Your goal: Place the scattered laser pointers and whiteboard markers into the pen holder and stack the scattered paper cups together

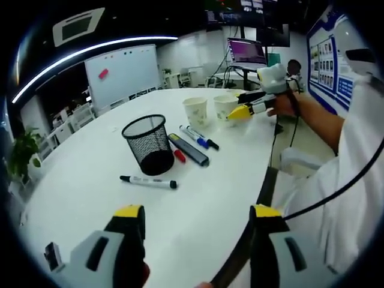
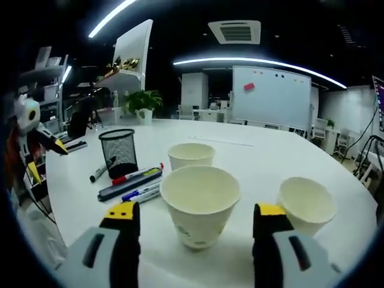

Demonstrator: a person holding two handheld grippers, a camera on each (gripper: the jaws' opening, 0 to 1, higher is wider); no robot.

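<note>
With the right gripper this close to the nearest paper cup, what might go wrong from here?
1. The right gripper is open around the nearest white paper cup. The cup looks light, so an uneven close may tip or crush it.
2. A second white paper cup stands beside the right jaw and could be knocked.
3. The black mesh pen holder is upright but probably light; pushing markers in might topple it.

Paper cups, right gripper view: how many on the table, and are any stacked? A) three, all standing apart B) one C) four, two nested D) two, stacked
A: three paper cups stand upright and separate on the white table, one near cup between the open jaws, one behind, one to the right.
</note>
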